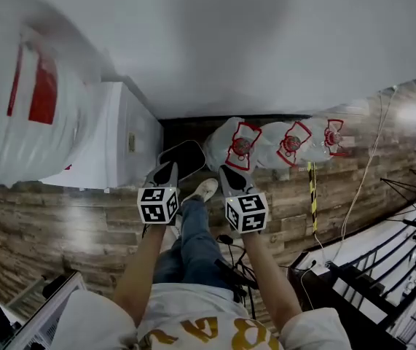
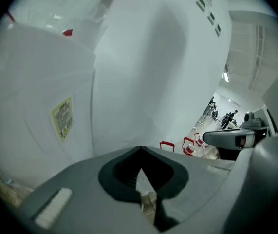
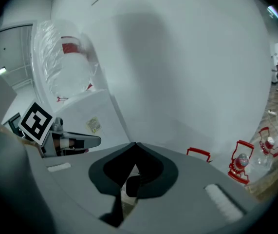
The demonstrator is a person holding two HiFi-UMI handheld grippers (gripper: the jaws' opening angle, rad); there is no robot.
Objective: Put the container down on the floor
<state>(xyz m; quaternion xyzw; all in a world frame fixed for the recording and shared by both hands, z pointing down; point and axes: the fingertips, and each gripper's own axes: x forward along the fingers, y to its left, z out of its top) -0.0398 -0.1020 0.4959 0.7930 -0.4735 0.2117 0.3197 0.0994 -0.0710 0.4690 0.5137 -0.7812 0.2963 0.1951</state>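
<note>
Head view, left to right. At 9 o'clock we see a white cabinet [image 1: 113, 146] with a plastic-wrapped white bundle [image 1: 25, 100] on top. The wood-plank floor [image 1: 69, 221] runs below it.

Just left of centre is the left gripper [image 1: 165, 172]. In its own view the jaws are pressed together at the tips, with nothing between them and only wall and cabinet ahead.

At 1 o'clock from the left gripper lies the container [image 1: 183, 158], a dark rounded-rectangular thing with a pale rim, near the base of the wall [image 1: 280, 42]. It sits between the two gripper tips, close to the left one. We can't tell whether they touch, or whether it lies flat on the planks.

At 5 o'clock from the container is the person's shoe [image 1: 205, 189], on a jeans leg.

Next is the right gripper [image 1: 231, 175]. Its view shows the jaws closed tip to tip on nothing. There is a dark blob in the gap below the tips, and we can't tell what it is.

At 2 o'clock, white bags with red lantern prints [image 1: 284, 143] line the wall.

Step, our read: neither tool is pinching the container, and it looks low by the wall, so the put-down seems already made. We think the next move is only to lift both tools up and back toward 6 o'clock without nudging the container or the shoe. If it is not settled flat, it will need a re-grip at the rim, which means spreading the jaws first.
</note>
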